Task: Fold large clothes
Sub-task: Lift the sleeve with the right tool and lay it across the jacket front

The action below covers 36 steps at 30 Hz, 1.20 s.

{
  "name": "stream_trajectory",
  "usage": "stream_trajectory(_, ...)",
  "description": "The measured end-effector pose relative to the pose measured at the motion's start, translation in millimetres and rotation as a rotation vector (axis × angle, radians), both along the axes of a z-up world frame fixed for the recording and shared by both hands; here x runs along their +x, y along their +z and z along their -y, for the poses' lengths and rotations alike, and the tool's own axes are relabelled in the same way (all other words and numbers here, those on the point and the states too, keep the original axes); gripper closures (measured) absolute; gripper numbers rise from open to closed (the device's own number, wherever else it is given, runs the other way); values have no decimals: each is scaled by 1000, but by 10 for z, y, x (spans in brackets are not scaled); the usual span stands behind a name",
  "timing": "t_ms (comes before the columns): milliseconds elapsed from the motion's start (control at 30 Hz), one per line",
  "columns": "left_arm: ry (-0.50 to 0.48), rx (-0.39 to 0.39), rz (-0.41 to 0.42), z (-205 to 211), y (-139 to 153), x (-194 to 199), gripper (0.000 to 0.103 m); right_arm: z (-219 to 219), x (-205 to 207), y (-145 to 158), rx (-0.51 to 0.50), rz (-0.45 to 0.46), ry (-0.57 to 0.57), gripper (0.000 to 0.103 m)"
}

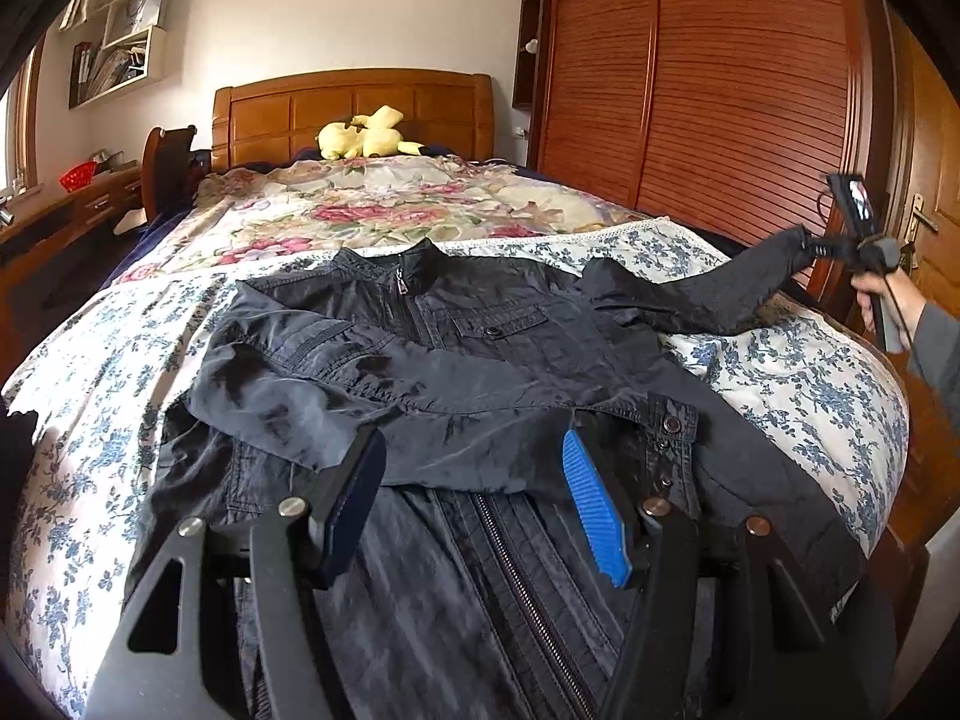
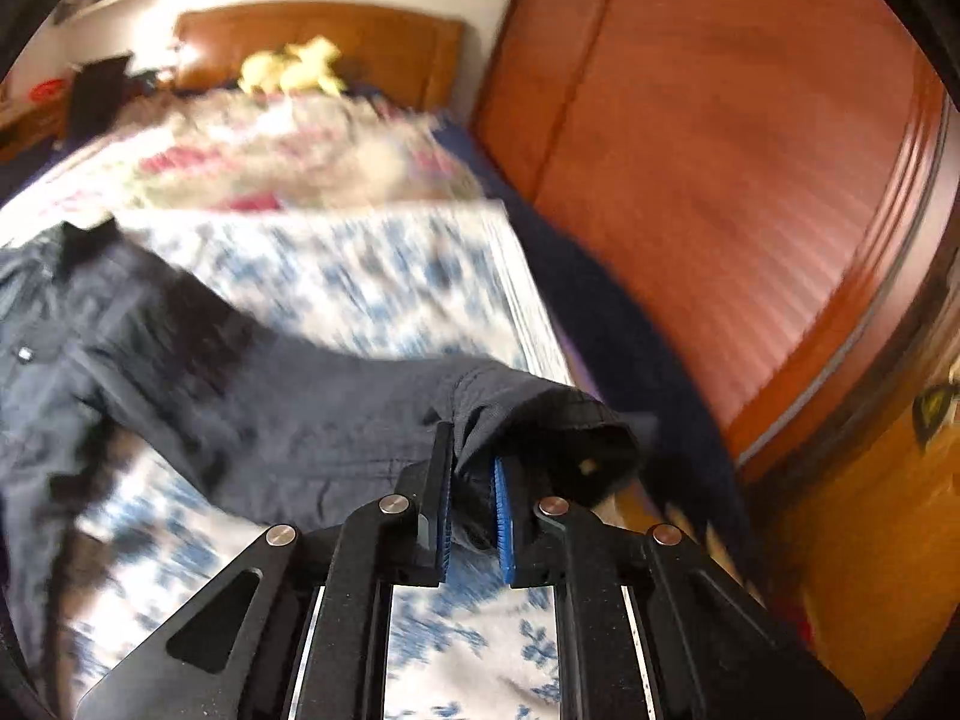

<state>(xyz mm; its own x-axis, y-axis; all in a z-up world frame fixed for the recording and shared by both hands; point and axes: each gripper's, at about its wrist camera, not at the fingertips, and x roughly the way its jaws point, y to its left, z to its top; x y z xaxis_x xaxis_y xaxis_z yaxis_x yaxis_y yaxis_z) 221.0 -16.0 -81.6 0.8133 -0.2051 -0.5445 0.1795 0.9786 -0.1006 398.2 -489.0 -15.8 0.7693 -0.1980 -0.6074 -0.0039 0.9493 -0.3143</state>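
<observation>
A dark navy zip jacket (image 1: 480, 324) lies front-up on the bed, its left sleeve (image 1: 336, 396) folded across the chest. My left gripper (image 1: 474, 450) is open just above that sleeve, holding nothing. My right gripper (image 2: 474, 468) is shut on the cuff of the right sleeve (image 2: 528, 414) and holds it stretched out past the bed's right edge. In the left wrist view the right gripper (image 1: 810, 246) shows at far right, with the sleeve (image 1: 708, 294) lifted off the bed. The right wrist view is blurred by motion.
The bed has a blue floral sheet (image 1: 810, 372) and a pink floral quilt (image 1: 384, 204) farther back. A yellow plush toy (image 1: 366, 135) lies by the wooden headboard (image 1: 354, 111). A wooden wardrobe (image 1: 690, 90) stands close on the right. A desk (image 1: 66, 204) stands at left.
</observation>
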Motion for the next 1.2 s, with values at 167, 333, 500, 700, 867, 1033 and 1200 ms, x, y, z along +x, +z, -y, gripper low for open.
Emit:
stream_trajectory(167, 10, -1, 18, -91, 58, -123, 42, -592, -153, 364, 9, 58, 137, 95)
stream_trajectory(333, 28, 0, 26, -221, 78, -242, 42, -1262, -230, 529, 8, 75, 271, 96)
stream_trajectory(500, 45, -3, 30, -356, 84, -345, 42, -1882, -323, 640, 5, 95, 357, 97)
stream_trajectory(700, 66, -8, 41, -569, 119, -508, 42, -2534, -427, 848, 35, 130, 434, 97)
stream_trajectory(867, 97, -15, 46, -775, 128, -600, 42, -3186, -625, 1105, 71, 180, 563, 97)
stream_trajectory(1033, 131, -31, 52, -985, 128, -670, 42, -3768, -911, 1234, 84, 204, 711, 97)
stream_trajectory(1200, 150, -38, 51, -1099, 116, -698, 42, -4106, -1105, 1149, 98, 167, 808, 97)
